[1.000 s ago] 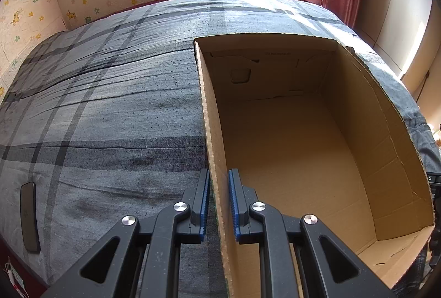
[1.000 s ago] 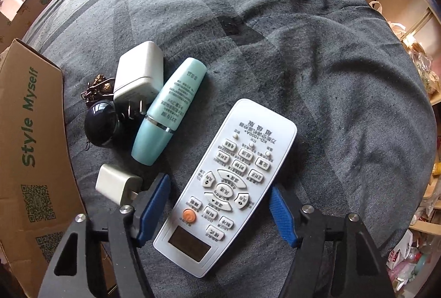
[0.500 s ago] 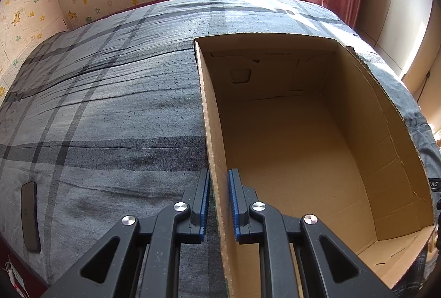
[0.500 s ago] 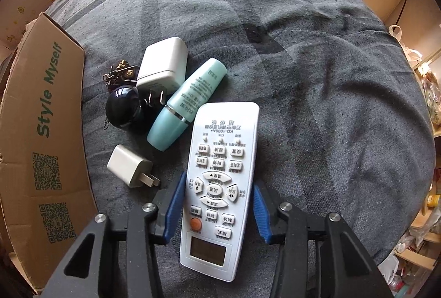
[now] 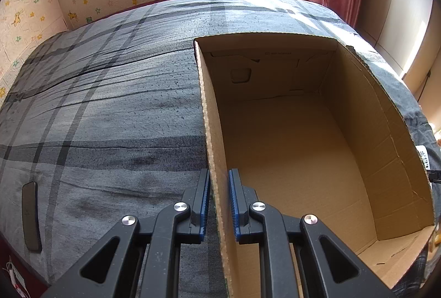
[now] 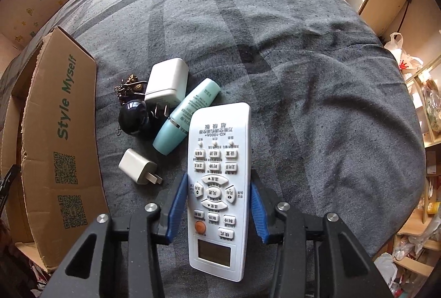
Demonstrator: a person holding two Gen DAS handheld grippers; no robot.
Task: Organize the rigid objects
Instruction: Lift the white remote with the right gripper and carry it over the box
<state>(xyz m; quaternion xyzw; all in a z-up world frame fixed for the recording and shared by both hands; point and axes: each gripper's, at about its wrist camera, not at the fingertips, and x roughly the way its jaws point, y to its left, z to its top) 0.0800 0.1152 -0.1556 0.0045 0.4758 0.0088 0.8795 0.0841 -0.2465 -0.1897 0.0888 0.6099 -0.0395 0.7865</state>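
Observation:
My right gripper (image 6: 217,201) is shut on a white remote control (image 6: 219,182), its blue pads against both long sides, lifted a little off the bed. Left of it lie a teal tube (image 6: 187,116), a large white charger (image 6: 166,83), a small white plug (image 6: 137,167), a black ball (image 6: 132,118) and a brassy keychain (image 6: 129,84). My left gripper (image 5: 219,196) is shut on the left wall of an empty cardboard box (image 5: 212,116), one pad on each side. The box also shows in the right wrist view (image 6: 63,132).
Everything sits on a bed with a grey plaid cover (image 5: 110,105). A dark flat phone-like object (image 5: 30,218) lies near the bed's left edge. Shelves and bags (image 6: 413,215) stand off the bed to the right. A window wall lies beyond the bed.
My right gripper closed on the remote, which turned straight between the pads and rose slightly. The left gripper and box have not moved.

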